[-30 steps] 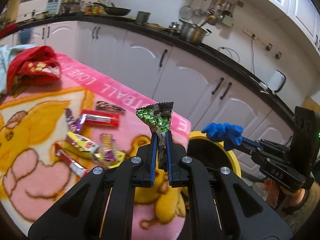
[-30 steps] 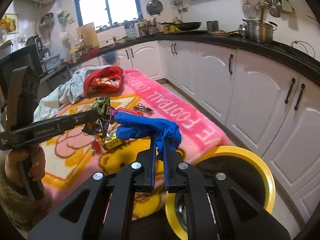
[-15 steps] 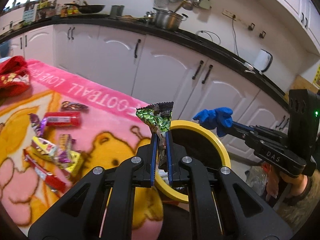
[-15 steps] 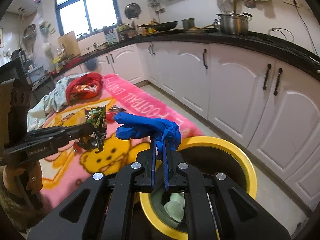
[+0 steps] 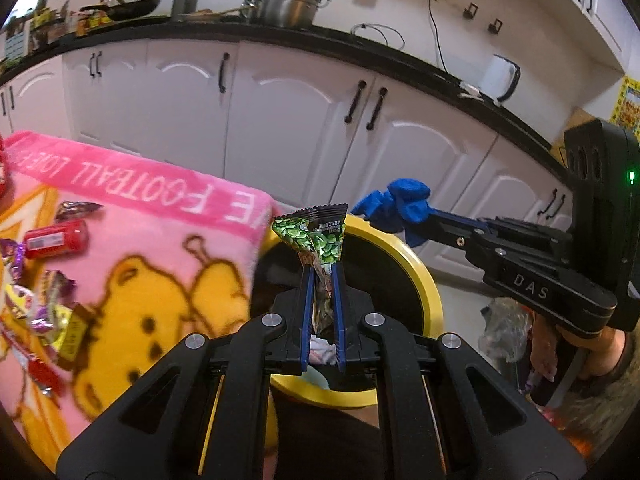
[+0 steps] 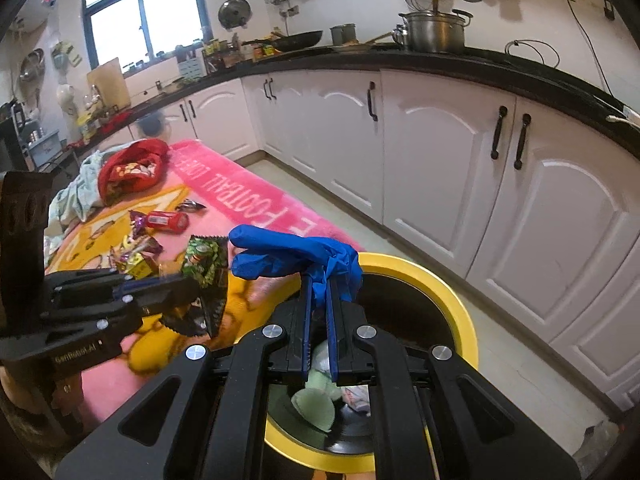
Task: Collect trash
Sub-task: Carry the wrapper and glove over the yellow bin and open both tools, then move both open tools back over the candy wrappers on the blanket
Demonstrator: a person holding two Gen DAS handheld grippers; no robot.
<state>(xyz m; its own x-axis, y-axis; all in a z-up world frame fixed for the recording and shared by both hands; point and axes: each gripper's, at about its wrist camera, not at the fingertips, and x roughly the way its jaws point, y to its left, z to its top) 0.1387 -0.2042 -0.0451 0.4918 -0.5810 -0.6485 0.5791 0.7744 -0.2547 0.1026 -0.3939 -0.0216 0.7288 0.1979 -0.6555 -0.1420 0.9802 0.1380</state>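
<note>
A pink blanket (image 6: 256, 204) printed with a yellow bear covers the surface to the left of the yellow-rimmed bin (image 6: 448, 292), its corner hanging just beside the bin's rim. The bin itself stands on the pale floor in front of the white cabinets (image 6: 440, 152), and pale green and white scraps already lie at its bottom. On the blanket, well away from the bin, sits a red bundle (image 6: 132, 168), and nearer the bin a scatter of sweet wrappers (image 6: 136, 252) with a red packet (image 6: 166, 220) among them. The left gripper (image 5: 322, 276) is clenched on a green snack wrapper (image 5: 316, 236), which stands upright over the near-left edge of the bin's rim. The right gripper (image 6: 318, 284) is clamped on a crumpled blue glove (image 6: 288, 256), held above the bin's left rim with its fingers drooping towards the blanket. In the left wrist view the glove hangs just over the bin's far rim
</note>
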